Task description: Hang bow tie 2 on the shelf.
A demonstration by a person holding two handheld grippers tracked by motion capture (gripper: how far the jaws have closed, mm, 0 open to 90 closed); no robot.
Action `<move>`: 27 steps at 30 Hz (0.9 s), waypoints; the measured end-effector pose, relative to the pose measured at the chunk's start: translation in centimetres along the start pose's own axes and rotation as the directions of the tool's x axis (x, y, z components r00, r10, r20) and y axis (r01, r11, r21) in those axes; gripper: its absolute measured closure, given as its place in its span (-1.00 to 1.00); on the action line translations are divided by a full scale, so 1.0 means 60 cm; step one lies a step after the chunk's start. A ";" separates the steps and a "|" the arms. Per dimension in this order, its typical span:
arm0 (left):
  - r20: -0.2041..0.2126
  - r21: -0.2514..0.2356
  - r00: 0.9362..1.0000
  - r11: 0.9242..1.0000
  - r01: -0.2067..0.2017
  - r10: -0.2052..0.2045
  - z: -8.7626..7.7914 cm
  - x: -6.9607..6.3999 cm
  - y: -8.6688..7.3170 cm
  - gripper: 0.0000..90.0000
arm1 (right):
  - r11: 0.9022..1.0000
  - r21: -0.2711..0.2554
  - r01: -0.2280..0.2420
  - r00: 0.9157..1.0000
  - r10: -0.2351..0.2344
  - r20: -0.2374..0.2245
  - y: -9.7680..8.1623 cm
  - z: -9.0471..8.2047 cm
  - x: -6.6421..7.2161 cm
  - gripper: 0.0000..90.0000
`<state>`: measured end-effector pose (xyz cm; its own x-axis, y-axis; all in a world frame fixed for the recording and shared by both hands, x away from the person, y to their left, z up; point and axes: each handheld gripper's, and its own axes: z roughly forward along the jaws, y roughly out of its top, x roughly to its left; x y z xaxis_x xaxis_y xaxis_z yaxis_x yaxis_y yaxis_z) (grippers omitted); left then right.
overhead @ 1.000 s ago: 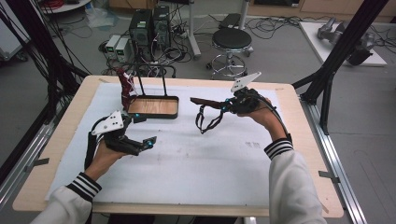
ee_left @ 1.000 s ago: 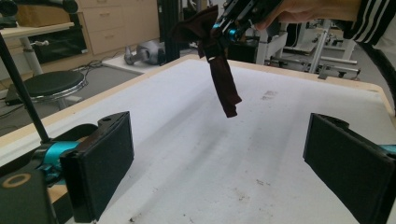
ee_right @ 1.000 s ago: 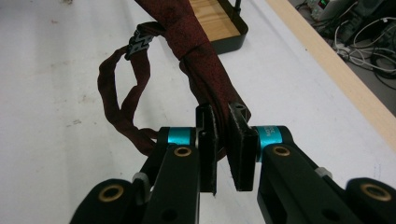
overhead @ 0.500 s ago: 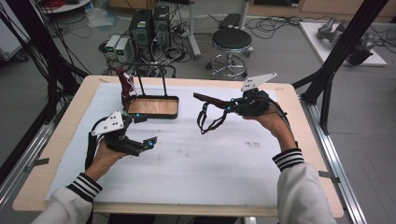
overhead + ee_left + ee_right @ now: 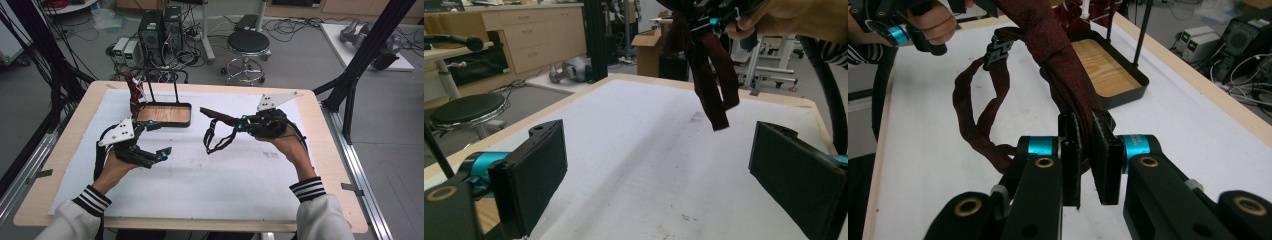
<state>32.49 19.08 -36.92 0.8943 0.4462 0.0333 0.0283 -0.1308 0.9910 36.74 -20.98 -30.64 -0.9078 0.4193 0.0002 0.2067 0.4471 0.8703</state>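
My right gripper [image 5: 241,123] is shut on a dark red necktie [image 5: 218,117] and holds it above the middle of the white mat. The tie's wide end [image 5: 1048,45] runs out past the pads, and its neck strap with a buckle [image 5: 999,50] hangs in a loop [image 5: 216,142] below. In the left gripper view the tie [image 5: 714,85] dangles ahead, clear of the table. My left gripper [image 5: 159,139] rests low at the mat's left, its jaws open with nothing between them [image 5: 659,170].
A wooden tray [image 5: 165,124] with a black wire rack stands at the back left. A second dark red tie [image 5: 134,92] hangs on the rack's left post. White mat [image 5: 225,190] covers the table. A stool [image 5: 248,42] and electronics stand on the floor beyond.
My right gripper has carried the tie a little to the right. The left gripper has stayed where it was.
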 end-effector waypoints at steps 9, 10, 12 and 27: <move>0.021 -0.016 1.000 1.000 0.003 -0.002 0.003 -0.005 0.006 -0.80 | 0.998 -0.058 -0.007 1.000 0.006 -0.016 -0.018 0.006 0.029 0.86; 0.023 -0.019 1.000 1.000 0.004 -0.004 0.004 -0.007 0.007 -0.80 | 0.998 -0.067 -0.017 1.000 0.015 -0.028 -0.020 0.008 0.032 0.86; 0.028 -0.021 1.000 1.000 0.001 0.000 0.005 -0.008 0.009 -0.80 | 0.997 -0.078 -0.014 0.999 0.012 -0.037 -0.024 0.014 0.038 0.86; 0.062 -0.030 0.998 0.999 -0.012 0.014 0.014 -0.017 0.020 -0.80 | 0.994 -0.103 -0.038 0.993 0.025 -0.117 -0.052 0.064 0.063 0.85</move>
<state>31.99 17.74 -35.88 0.9206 0.3884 0.0392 0.0039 -0.1096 0.9940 34.08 -17.78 -35.24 -0.9389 0.3348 0.0803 0.2022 0.3474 0.9156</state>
